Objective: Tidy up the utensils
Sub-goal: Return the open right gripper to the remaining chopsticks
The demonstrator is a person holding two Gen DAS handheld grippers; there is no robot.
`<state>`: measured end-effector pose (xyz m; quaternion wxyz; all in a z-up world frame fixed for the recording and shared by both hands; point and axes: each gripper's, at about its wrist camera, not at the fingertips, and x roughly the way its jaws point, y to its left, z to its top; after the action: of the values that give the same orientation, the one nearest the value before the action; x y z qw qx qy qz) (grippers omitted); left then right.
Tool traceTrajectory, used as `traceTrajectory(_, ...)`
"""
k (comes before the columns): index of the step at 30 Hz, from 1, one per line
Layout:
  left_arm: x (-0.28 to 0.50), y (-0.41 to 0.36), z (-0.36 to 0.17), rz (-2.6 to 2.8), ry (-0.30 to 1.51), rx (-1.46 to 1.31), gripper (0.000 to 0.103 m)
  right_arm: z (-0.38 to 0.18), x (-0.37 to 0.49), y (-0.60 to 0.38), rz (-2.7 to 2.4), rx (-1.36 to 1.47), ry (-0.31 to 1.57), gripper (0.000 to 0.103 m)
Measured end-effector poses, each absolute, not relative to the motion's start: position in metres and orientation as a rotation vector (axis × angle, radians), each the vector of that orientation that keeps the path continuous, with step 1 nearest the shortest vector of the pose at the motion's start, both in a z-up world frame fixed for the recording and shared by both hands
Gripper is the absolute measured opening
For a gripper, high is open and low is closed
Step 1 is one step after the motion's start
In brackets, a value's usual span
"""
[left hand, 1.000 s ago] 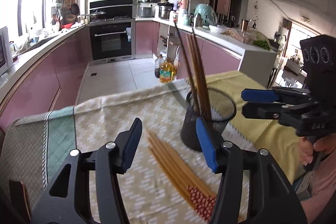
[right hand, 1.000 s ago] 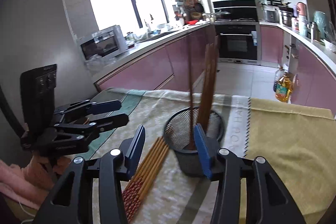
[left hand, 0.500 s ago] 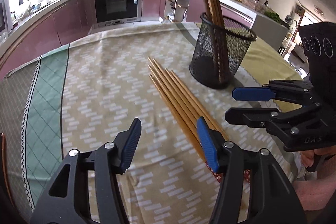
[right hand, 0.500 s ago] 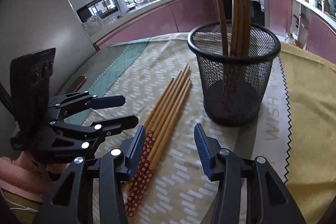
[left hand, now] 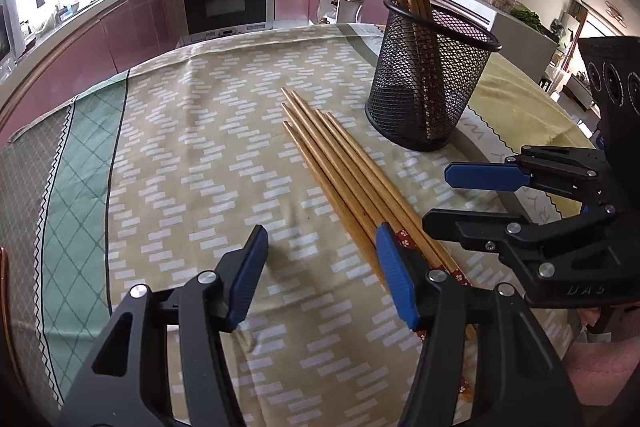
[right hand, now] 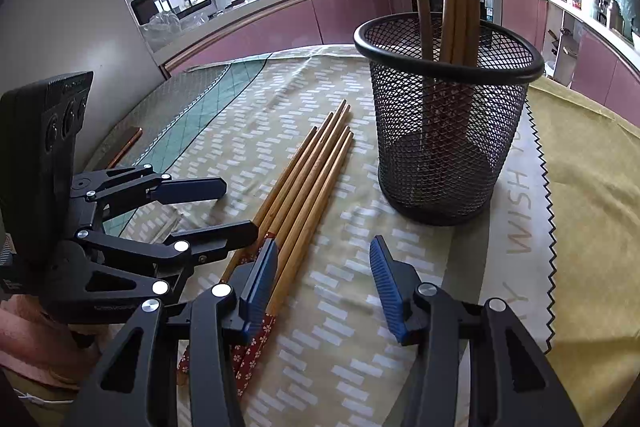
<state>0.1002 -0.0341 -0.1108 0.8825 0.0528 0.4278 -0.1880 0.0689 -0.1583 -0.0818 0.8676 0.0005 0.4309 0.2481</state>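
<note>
Beside the left tool (left hand: 322, 253): loose chopsticks (left hand: 340, 167), seemingly untouched.

Both grippers are showing matte black linkage arms studded with silver screws and ending in ribbed blue pads: the left gripper (left hand: 322, 269) and the right gripper (right hand: 323, 281). Each is carrying a black box with three round dials. A pink sleeve (left hand: 600, 373) is covering the wrist.
</note>
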Motion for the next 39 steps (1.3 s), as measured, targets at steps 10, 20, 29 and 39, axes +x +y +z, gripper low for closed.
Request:
traceTrajectory(10,0.105,-0.035,-0.110,-0.380,0.899,0.110,0.057,-0.086,0.069,-0.147,0.508,-0.033,0.905,0.046)
traceTrajectory(20,0.105,-0.034,-0.112,-0.374,0.901,0.127,0.048,-0.087,0.072,-0.146,0.493,-0.036,0.913,0.043)
traceTrajectory(29,0.107,-0.027,-0.112,-0.385,0.913,0.106,0.042,-0.087,0.073,-0.149,0.466,-0.063,0.923,0.032)
traceTrajectory(39,0.113,-0.031,-0.112,-0.383,0.914,0.105,0.042,-0.087,0.082,-0.140,0.447,-0.082,0.913,0.032)
